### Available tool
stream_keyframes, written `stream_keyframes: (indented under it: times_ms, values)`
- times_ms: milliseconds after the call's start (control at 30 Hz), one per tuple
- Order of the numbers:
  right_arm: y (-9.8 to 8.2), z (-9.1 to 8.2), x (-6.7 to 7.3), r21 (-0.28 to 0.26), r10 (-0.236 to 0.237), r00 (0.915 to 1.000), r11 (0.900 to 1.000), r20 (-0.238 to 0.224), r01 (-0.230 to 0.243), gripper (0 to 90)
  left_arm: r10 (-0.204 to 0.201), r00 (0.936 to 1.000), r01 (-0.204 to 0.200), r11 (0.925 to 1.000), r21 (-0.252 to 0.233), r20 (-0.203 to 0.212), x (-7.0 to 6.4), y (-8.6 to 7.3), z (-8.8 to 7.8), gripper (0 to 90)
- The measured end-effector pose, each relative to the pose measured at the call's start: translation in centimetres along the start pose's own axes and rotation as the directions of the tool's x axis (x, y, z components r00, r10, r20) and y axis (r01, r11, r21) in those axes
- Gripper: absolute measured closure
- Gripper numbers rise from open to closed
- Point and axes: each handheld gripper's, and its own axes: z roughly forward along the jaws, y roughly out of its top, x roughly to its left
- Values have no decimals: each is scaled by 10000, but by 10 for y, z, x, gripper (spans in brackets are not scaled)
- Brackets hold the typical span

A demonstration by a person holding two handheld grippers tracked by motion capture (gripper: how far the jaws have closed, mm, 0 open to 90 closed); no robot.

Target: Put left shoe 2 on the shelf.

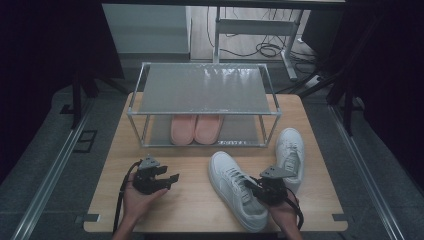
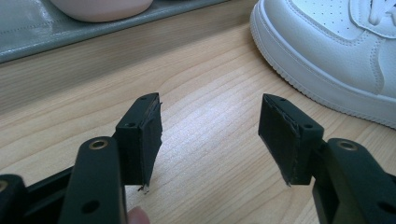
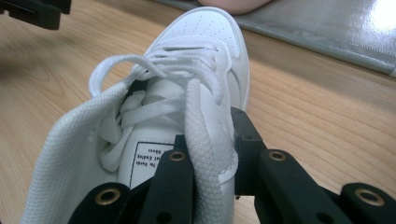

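right gripper (image 3: 210,154) fingers clamped on near sneaker (image 1: 235,192) collar, not lifted | left gripper (image 2: 210,140) fingers open, empty | far sneaker (image 1: 291,152) on surface (image 1: 190,200) | slippers (image 1: 195,128) racked (image 1: 205,90)

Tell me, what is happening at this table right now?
A person works with a gripper in each hand. The right gripper has its jaws clamped on the collar of the nearer white sneaker, which sits on the wooden table. The left gripper is open above bare wood. The other white sneaker lies near a metal shoe rack holding pink slippers.
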Motion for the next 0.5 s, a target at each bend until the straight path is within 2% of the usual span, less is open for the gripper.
stream_keyframes:
  times_ms: [500]
  values:
    - [-1, -3, 0, -795, 287, 9981, 9963, -548, -331, 816, 18, 10000, -18, 10000, -4, 2, 0, 0, 0, 400]
